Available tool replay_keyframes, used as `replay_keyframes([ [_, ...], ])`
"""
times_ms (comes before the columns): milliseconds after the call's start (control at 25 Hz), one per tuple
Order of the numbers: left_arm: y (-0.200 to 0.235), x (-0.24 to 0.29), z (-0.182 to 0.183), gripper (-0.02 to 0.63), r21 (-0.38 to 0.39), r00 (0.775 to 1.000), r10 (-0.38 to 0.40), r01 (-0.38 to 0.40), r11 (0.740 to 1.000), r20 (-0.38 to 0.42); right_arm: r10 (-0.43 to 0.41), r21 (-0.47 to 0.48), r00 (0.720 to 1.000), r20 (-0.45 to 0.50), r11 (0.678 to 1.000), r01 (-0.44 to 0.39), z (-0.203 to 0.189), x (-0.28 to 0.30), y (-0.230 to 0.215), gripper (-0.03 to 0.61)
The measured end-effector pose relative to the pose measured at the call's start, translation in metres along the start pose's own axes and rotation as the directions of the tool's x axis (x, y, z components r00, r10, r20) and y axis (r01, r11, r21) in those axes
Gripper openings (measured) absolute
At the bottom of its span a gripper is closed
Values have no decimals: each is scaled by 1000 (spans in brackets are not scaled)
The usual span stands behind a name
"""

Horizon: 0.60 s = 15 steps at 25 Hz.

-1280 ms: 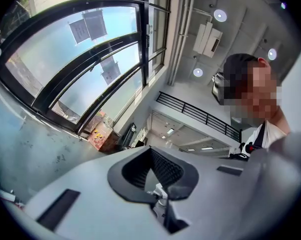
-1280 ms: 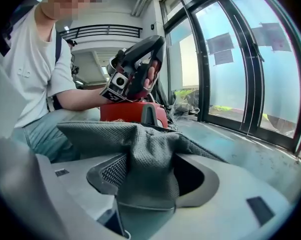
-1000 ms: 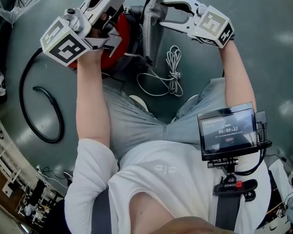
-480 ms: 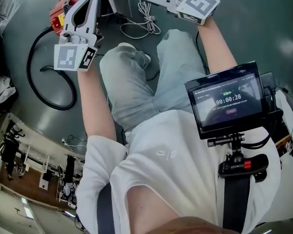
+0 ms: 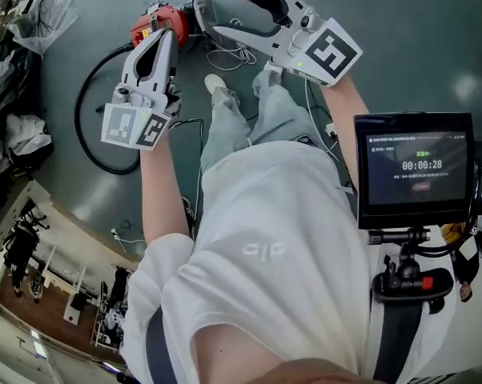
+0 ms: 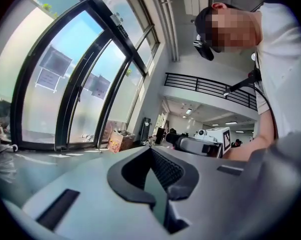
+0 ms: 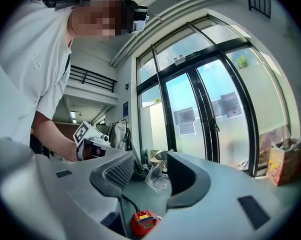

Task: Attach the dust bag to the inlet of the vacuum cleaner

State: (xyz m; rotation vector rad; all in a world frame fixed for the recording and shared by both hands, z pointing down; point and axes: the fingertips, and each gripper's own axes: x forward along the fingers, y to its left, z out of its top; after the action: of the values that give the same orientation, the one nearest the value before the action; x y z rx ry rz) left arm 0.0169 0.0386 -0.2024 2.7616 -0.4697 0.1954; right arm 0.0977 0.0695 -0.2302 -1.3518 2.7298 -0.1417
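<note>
Nearest the camera, at the right of the head view, a small monitor point(image 5: 417, 170) sits on a chest mount over the white shirt. From there both forearms reach forward, toward the top of the frame. The person stands, and both tools hang well above the floor, pointing roughly level. The left gripper point(image 6: 159, 184) has its jaws pressed together with nothing between them. The right gripper point(image 7: 145, 184) has its jaws wide apart and empty; only the far-off floor shows through the gap.

Far below, at the upper left of the head view, the vacuum cleaner point(image 5: 145, 24) lies on the grey floor. Its red top shows just past the left tool's tip, with a black hose point(image 5: 85, 126) curling to the left and a white cord point(image 5: 233, 54) beside it. The dust bag I cannot make out in any view, nor the inlet.

By my reckoning such a bag is light and soft, easily crumpled or torn — its stiff collar round the hole is likely the place to pinch, so it can be pushed squarely onto the inlet.
</note>
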Motion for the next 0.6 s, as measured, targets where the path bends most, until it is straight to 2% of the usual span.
replay_keyframes([
  [40,-12,-4,20,8,18,1000,-8,8,1000,14,-26,-26,1000,1,999,26,21,-4,5,173],
  [80,-22,-7,39,8,34,999,-18,17,999,29,-54,-40,998,11,998,54,38,-6,9,127],
  [160,-29,-10,64,8,57,998,-33,30,998,51,-91,-45,995,36,995,92,61,-2,11,124],
  [240,-24,-5,77,8,47,997,-47,45,998,53,-115,-50,992,53,992,117,71,6,8,124],
  [320,-27,-1,86,8,-13,995,-83,84,996,64,-140,-54,987,75,988,144,80,7,6,124],
  [440,-43,-4,103,7,-77,976,-157,170,982,151,-157,-61,982,109,985,164,89,6,11,124],
  [520,-48,-4,112,7,-61,966,-185,199,978,179,-159,-66,980,119,984,168,96,7,13,124],
  [600,-53,-5,119,7,-34,966,-201,209,977,165,-161,-82,980,114,982,171,108,10,18,124],
])
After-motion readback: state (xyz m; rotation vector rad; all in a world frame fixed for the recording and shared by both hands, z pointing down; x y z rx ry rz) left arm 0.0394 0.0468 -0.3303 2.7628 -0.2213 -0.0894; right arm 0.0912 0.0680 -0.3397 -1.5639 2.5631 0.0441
